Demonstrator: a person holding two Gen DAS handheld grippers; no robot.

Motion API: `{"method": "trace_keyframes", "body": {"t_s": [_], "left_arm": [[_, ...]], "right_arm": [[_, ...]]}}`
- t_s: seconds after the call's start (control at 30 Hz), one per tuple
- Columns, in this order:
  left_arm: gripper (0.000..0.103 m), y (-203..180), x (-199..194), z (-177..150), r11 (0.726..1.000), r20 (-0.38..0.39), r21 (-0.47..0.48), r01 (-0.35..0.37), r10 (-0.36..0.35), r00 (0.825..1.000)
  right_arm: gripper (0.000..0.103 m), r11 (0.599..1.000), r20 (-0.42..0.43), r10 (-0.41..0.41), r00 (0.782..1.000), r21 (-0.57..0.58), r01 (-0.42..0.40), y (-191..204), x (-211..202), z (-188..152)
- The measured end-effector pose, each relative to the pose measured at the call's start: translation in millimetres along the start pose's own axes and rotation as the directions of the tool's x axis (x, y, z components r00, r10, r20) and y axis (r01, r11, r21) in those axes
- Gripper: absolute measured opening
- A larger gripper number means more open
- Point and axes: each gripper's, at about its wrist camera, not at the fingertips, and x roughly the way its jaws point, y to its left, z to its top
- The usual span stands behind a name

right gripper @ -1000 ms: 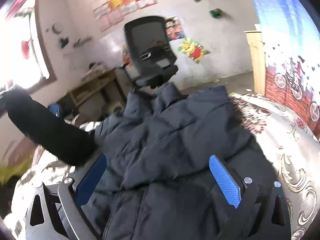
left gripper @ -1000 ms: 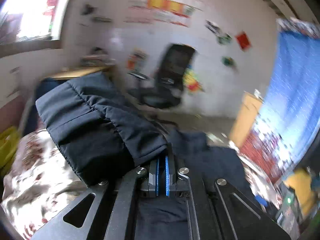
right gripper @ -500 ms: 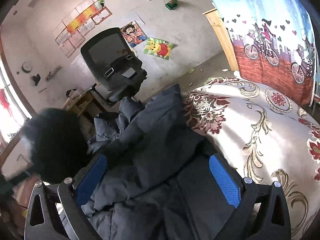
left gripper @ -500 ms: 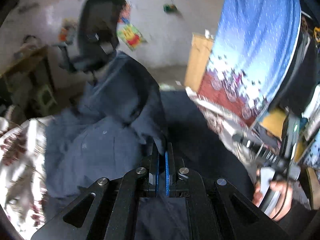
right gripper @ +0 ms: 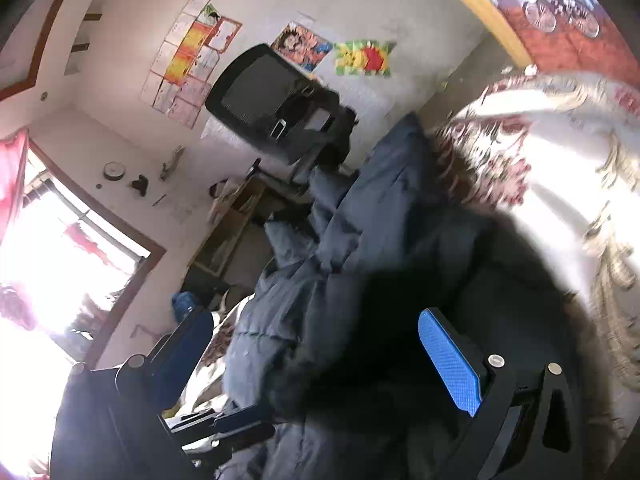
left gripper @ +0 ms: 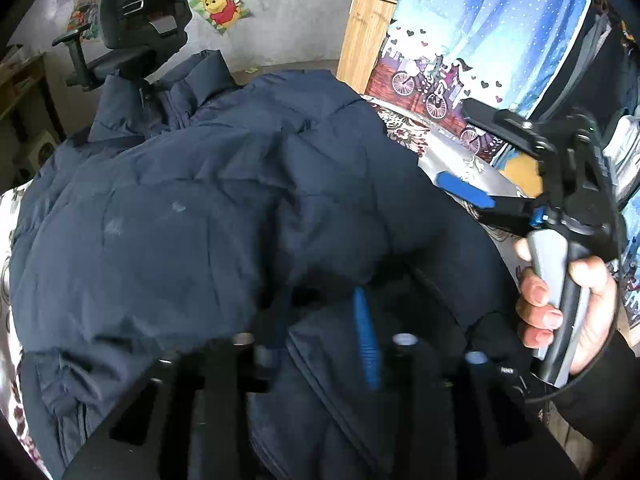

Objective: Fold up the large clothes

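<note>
Left tongs (left gripper: 320, 336) are opening, jacket (left gripper: 200, 208) fabric between them; right tongs (right gripper: 316, 360) hang released. Puffy sleeve could spring back unfolded, I reckon.

The jacket (left gripper: 224, 208) is lying spread over the bed (right gripper: 560, 168), its collar pointing away toward the office chair (left gripper: 140, 20) that is standing behind it against the wall. A wooden cabinet (left gripper: 366, 36) is standing right of the chair, with a curtain (left gripper: 480, 32) hanging further right, beside the bed. The left gripper (left gripper: 320, 336) is hovering over the jacket's near edge, jaws opening, fabric lying between them. The right gripper (left gripper: 468, 152) is sitting at the jacket's right side, above the bed.
</note>
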Motion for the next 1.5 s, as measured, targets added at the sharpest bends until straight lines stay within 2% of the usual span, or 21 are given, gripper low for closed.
{"method": "trace_keyframes", "body": {"t_s": [0.07,0.17,0.23,0.3,0.33,0.43,0.47,0.53,0.63,0.67,0.7,0.77,0.83,0.93,1.0,1.07,1.17,1.23,1.3,1.4,1.5], "left_arm": [[0.042,3,-7,-9,1.0,0.021,-0.003,-0.022,0.022,1.0],[0.043,13,-22,-20,0.997,0.049,-0.021,-0.078,0.079,0.996],[0.047,24,-34,-23,0.991,0.076,-0.065,-0.12,0.125,0.989],[0.063,37,-44,-26,0.977,0.103,-0.13,-0.168,0.182,0.978],[0.067,43,-49,-28,0.97,0.116,-0.157,-0.186,0.205,0.972],[0.072,67,-64,-34,0.932,0.146,-0.271,-0.24,0.286,0.947],[0.072,74,-68,-34,0.918,0.146,-0.306,-0.253,0.308,0.94],[0.072,93,-75,-36,0.88,0.134,-0.383,-0.281,0.354,0.925],[0.072,121,-85,-37,0.802,0.079,-0.468,-0.37,0.455,0.887],[0.072,130,-88,-38,0.774,0.055,-0.494,-0.396,0.483,0.874],[0.072,139,-89,-39,0.757,0.041,-0.516,-0.4,0.488,0.872],[0.072,150,-92,-43,0.741,0.031,-0.545,-0.392,0.486,0.874],[0.072,158,-88,-42,0.73,0.012,-0.56,-0.393,0.481,0.877],[0.072,164,-77,-39,0.732,-0.022,-0.546,-0.408,0.474,0.88],[0.072,164,-66,-39,0.739,-0.048,-0.524,-0.423,0.47,0.881],[0.072,163,-57,-39,0.747,-0.056,-0.504,-0.433,0.472,0.88],[0.072,157,-53,-37,0.788,0.001,-0.466,-0.403,0.456,0.89],[0.072,147,-51,-32,0.831,0.054,-0.414,-0.372,0.43,0.901],[0.072,136,-45,-28,0.862,0.074,-0.354,-0.362,0.412,0.908],[0.073,121,-26,-23,0.89,0.059,-0.26,-0.374,0.402,0.914],[0.073,119,-9,-26,0.891,0.026,-0.227,-0.392,0.408,0.913]], "right_arm": [[0.103,1.0,-0.028,-0.026,0.999,0.011,0.026,-1,7,-5],[0.103,0.987,-0.073,-0.159,0.985,0.006,0.16,-4,15,-12],[0.103,0.978,-0.098,-0.208,0.973,-0.015,0.208,-3,20,-15],[0.094,0.971,-0.113,-0.24,0.964,-0.046,0.236,3,25,-21],[0.091,0.968,-0.124,-0.248,0.961,-0.063,0.242,7,28,-24],[0.062,0.968,-0.155,-0.246,0.957,-0.081,0.236,12,35,-34],[0.046,0.964,-0.167,-0.263,0.95,-0.084,0.252,13,38,-39],[0.038,0.954,-0.163,-0.298,0.941,-0.083,0.287,14,38,-44],[0.009,0.949,-0.1,-0.31,0.945,-0.088,0.302,18,29,-47],[0.005,0.948,-0.073,-0.312,0.947,-0.098,0.304,20,26,-46],[0.005,0.949,-0.034,-0.3,0.953,-0.109,0.295,24,21,-42],[0.004,0.941,0.047,-0.298,0.953,-0.151,0.302,34,10,-33],[0.004,0.918,0.114,-0.327,0.938,-0.197,0.344,42,3,-29],[0.002,0.887,0.141,-0.391,0.91,-0.207,0.413,36,3,-28],[0.002,0.882,0.133,-0.41,0.902,-0.194,0.429,27,5,-26],[0.005,0.884,0.125,-0.401,0.907,-0.206,0.419,27,9,-24],[0.005,0.893,0.13,-0.324,0.937,-0.284,0.349,44,12,-29],[0.015,0.887,0.096,-0.284,0.954,-0.352,0.299,57,24,-38],[0.044,0.887,0.047,-0.26,0.964,-0.383,0.258,61,36,-46],[0.045,0.881,-0.028,-0.285,0.958,-0.402,0.25,59,57,-57],[0.045,0.869,-0.082,-0.348,0.934,-0.402,0.288,49,74,-62]]}}
